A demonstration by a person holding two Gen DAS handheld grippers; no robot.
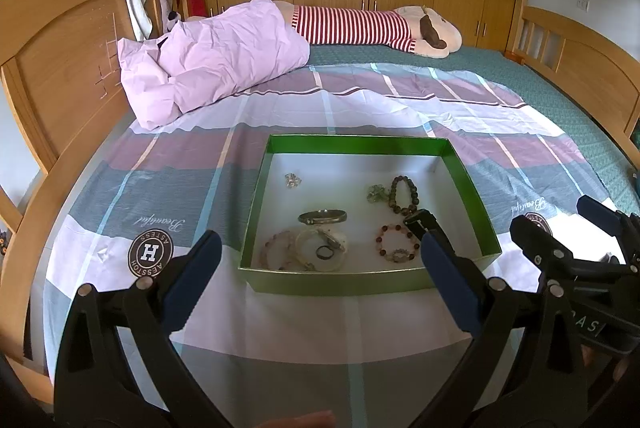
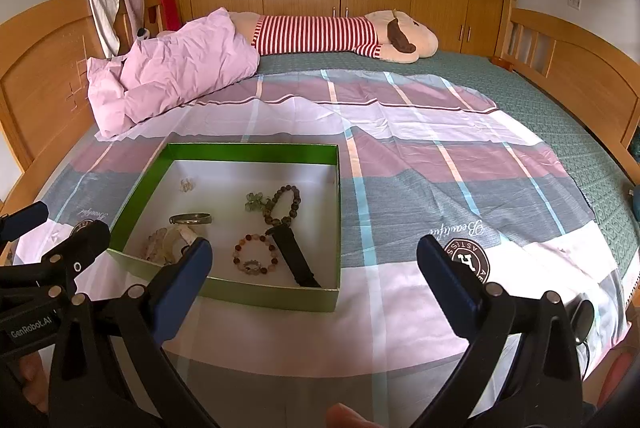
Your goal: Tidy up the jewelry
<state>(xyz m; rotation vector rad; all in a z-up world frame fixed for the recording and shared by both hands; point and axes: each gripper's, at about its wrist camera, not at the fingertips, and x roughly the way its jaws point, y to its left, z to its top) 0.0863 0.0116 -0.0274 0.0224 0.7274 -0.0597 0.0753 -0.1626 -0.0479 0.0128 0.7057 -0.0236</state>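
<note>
Both grippers hover over the bed, jaws spread wide and empty. The left gripper faces the green box almost squarely, its near wall sitting between the two blue pads. The right gripper hangs further right, so in its view the box lies ahead and to the left, with only its left finger over the near wall.

All the jewelry shown sits inside the box. A black strap lies near the right wall, its long axis running from the near right corner toward the far left, its far end just beside the dark bead bracelet. Left of the strap rests the mixed bead bracelet. A metal bangle lies mid-box, pale bracelets pile up in the near left corner, and a small clear piece sits alone toward the far left.

My read: the left gripper is the better placed, and the strap wants a grip across its width, not along it. Nothing outside the box looks left to collect.
</note>
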